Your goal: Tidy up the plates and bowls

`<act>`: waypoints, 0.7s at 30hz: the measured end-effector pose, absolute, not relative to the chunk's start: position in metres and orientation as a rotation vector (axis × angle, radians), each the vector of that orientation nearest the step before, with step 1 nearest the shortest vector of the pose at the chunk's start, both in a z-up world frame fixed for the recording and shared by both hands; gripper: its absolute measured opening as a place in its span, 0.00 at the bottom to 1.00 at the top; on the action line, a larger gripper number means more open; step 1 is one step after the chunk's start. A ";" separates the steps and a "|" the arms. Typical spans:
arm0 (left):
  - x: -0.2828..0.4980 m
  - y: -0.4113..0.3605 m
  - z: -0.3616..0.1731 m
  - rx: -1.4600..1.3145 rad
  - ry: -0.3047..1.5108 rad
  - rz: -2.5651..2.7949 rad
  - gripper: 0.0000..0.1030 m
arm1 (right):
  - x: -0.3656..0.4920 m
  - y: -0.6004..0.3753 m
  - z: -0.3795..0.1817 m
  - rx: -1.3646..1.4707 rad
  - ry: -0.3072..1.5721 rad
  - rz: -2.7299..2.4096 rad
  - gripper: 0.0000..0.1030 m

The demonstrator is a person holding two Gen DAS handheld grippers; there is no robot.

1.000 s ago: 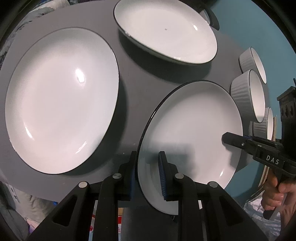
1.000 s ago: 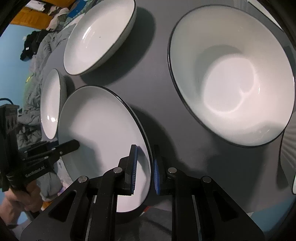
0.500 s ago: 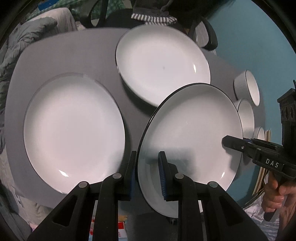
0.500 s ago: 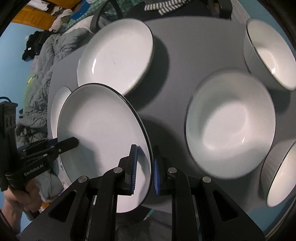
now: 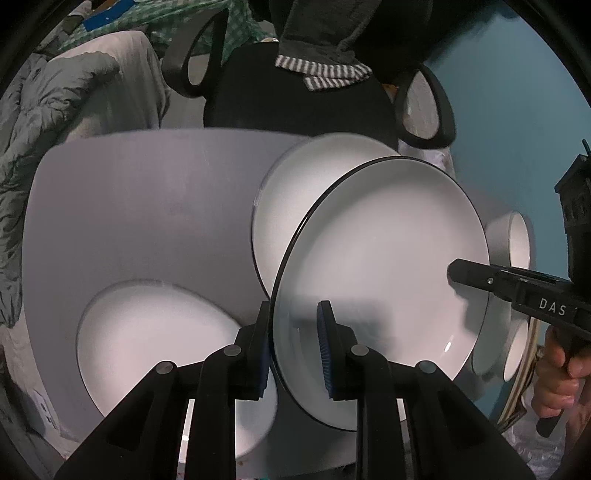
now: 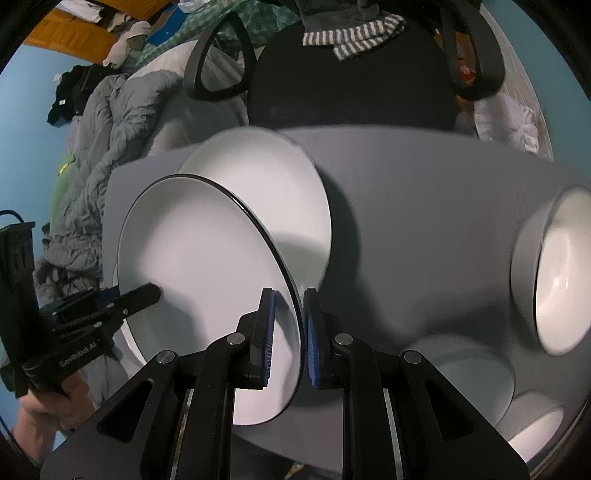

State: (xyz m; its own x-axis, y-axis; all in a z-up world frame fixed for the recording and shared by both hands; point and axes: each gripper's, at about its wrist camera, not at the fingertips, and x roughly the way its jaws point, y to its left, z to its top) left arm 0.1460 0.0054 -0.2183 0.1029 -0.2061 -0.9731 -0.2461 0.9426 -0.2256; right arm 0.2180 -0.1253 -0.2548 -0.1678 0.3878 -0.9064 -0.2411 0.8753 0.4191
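We've got a white plate with a black rim (image 5: 380, 266) up off the table, pinched on both sides: our left gripper (image 5: 293, 347) is clamped narrow on its near edge, and our right gripper (image 6: 288, 332) is clamped just as narrow on the opposite edge. The plate hangs tilted over another white plate (image 5: 295, 192) that lies flat near the far side of the table, partly covering it in both views. The surface is a plain grey tabletop (image 5: 147, 206) with rounded corners, matte, nothing printed on it. A third white plate (image 5: 155, 339) sits flat on the near left part of it, blurry from motion. Off to the right side there are white bowls, one big ribbed one (image 6: 554, 273) lying close to the table edge. Room-wise it's pretty cluttered: a black office chair (image 6: 351, 74) is pushed up to the far side with a striped grey cloth (image 6: 351, 33) draped on it, a grey puffy duvet (image 6: 110, 122) is piled on the left, the walls are teal-blue (image 5: 509, 110), and there's an orange wooden door (image 6: 66, 29) up in the corner.
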 end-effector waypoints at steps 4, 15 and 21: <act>0.158 0.020 -0.227 -0.359 1.483 0.055 0.22 | 0.235 -0.120 -0.262 0.137 1.665 0.554 0.16; 0.172 0.031 -0.249 -0.331 1.539 0.112 0.22 | 0.257 -0.106 -0.287 0.121 1.734 0.549 0.16; 0.178 0.032 -0.250 -0.325 1.546 0.114 0.22 | 0.263 -0.106 -0.290 0.131 1.741 0.552 0.16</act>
